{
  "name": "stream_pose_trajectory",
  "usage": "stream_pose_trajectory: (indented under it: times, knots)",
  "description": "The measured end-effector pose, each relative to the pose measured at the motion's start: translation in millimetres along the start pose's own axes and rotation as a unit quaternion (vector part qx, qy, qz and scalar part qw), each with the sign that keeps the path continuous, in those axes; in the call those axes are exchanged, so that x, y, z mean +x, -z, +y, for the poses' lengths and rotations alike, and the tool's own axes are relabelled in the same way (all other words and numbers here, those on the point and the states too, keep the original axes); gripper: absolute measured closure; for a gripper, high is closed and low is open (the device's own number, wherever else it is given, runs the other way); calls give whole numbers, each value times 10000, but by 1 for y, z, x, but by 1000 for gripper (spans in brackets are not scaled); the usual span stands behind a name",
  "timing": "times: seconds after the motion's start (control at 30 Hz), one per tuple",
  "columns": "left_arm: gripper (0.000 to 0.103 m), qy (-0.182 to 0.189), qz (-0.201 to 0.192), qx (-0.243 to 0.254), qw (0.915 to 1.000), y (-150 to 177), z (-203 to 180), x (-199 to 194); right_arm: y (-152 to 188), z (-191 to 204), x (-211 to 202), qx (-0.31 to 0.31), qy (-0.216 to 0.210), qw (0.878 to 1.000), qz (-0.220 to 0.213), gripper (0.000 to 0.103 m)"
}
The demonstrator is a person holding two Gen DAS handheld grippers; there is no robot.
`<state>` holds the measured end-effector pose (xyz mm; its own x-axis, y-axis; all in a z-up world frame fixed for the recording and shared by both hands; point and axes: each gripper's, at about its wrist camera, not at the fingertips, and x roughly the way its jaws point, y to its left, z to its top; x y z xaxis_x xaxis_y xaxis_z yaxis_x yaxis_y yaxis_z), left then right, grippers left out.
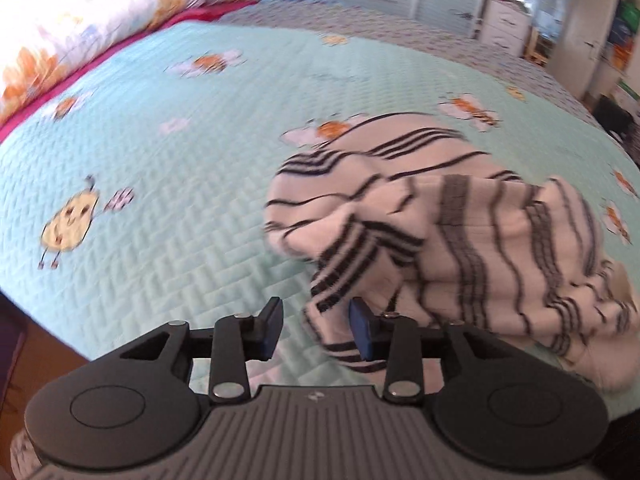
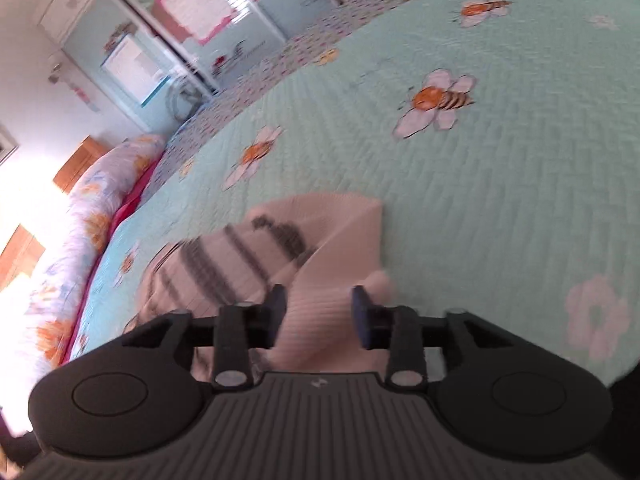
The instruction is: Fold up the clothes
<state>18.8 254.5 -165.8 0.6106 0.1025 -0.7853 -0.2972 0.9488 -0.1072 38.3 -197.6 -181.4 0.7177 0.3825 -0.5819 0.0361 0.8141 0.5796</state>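
Note:
A white knitted garment with dark stripes (image 1: 460, 224) lies crumpled on the light green quilted bedspread (image 1: 168, 184), right of centre in the left wrist view. My left gripper (image 1: 316, 328) is open at the garment's near left edge, with a striped hem between and beside its fingers. In the right wrist view the same garment (image 2: 256, 256) lies bunched ahead. My right gripper (image 2: 318, 316) is open, and a plain pale fold of the garment lies between its fingers. Both views are blurred by motion.
The bedspread (image 2: 500, 184) has bee and flower prints. A floral pillow (image 1: 100, 20) and a pink sheet edge lie along the bed's far left. Wardrobes with light blue doors (image 2: 192, 28) stand beyond the bed. A doorway and white drawers (image 1: 508, 20) are at far right.

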Motion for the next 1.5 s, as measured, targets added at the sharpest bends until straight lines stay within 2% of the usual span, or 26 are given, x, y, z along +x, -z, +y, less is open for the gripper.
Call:
stream_pose_trajectory:
  times: [0.07, 0.13, 0.2, 0.33, 0.4, 0.43, 0.47, 0.5, 0.53, 0.57, 0.63, 0.73, 0.8, 0.87, 0.9, 0.93, 1.0, 1.03, 1.1, 1.17, 1.23, 1.27, 1.3, 1.33, 1.4, 1.5]
  knots:
    - [56, 130, 77, -248, 9996, -1, 11, 4, 16, 14, -7, -133, -373, 9991, 175, 33]
    - [44, 416, 251, -473, 9977, -2, 16, 11, 28, 28, -2, -82, -994, 9939, 473, 27]
    - [39, 737, 405, -597, 9947, -2, 13, 20, 38, 41, 15, 30, -1532, 9843, 880, 24]
    - [33, 1138, 490, -810, 9890, -4, -1, 34, 39, 41, 59, 874, -1531, 9770, 1199, 24]
    - [36, 1134, 332, -748, 9902, -6, -11, 41, 39, 35, 84, 1246, -1437, 9724, 1349, 24]
    - [60, 1072, 291, -703, 9913, -9, -16, 43, 40, 31, 95, 1402, -1367, 9707, 1396, 24]
    - [78, 998, 260, -656, 9925, -12, -22, 45, 40, 28, 106, 1543, -1305, 9687, 1439, 35]
    - [89, 1018, 153, -649, 9926, -17, -25, 41, 39, 27, 111, 1580, -1304, 9678, 1460, 67]
    - [90, 1058, 28, -650, 9923, -23, -29, 37, 37, 27, 114, 1588, -1295, 9678, 1461, 88]
    - [91, 1164, -225, -619, 9910, -36, -32, 25, 33, 30, 110, 1529, -1287, 9708, 1325, 94]
    - [92, 1404, -786, -541, 9855, -64, -38, -3, 19, 37, 95, 1325, -1401, 9768, 936, 94]
    - [92, 1754, -1622, -421, 9701, -107, -48, -46, -16, 62, 61, 890, -1710, 9811, 148, 94]
    - [92, 1833, -2056, -280, 9609, -140, -60, -75, -47, 82, 36, 527, -1941, 9788, -396, 94]
    - [92, 2004, -2554, -187, 9456, -166, -70, -116, -78, 100, 5, 236, -2187, 9712, -910, 94]
    - [93, 2122, -2831, -145, 9352, -176, -74, -139, -92, 108, -10, 134, -2332, 9654, -1161, 100]
    - [93, 2217, -3193, -42, 9213, -180, -79, -165, -105, 112, -31, 47, -2512, 9565, -1484, 100]
    - [93, 2131, -3727, 195, 9030, -181, -88, -205, -126, 111, -65, -86, -2778, 9374, -2100, 103]
    - [93, 2137, -3810, 272, 8991, -182, -93, -217, -130, 110, -72, -122, -2797, 9344, -2203, 103]
    - [93, 2146, -3741, 471, 9010, -182, -103, -220, -139, 110, -60, -298, -2619, 9489, -1737, 100]
    - [93, 1867, -3638, 664, 9101, -174, -112, -210, -126, 108, -44, -531, -2409, 9619, -1175, 94]
    - [93, 1678, -3397, 715, 9227, -162, -113, -189, -103, 106, -28, -927, -2154, 9689, -790, 60]
    - [93, 1576, -3268, 731, 9290, -156, -112, -177, -88, 104, -19, -1110, -1932, 9727, -650, 32]
    - [93, 1522, -3129, 737, 9346, -149, -109, -166, -70, 104, -12, -1208, -1604, 9776, -637, 24]
    - [93, 1478, -2988, 742, 9399, -141, -105, -155, -55, 98, -4, -1288, -1268, 9814, -653, 24]
    - [93, 1474, -2906, 807, 9420, -124, -99, -146, -33, 99, 12, -1698, -791, 9811, -477, 24]
    - [93, 1370, -2979, 892, 9405, -103, -90, -148, -10, 113, 29, -2619, -428, 9637, -283, 25]
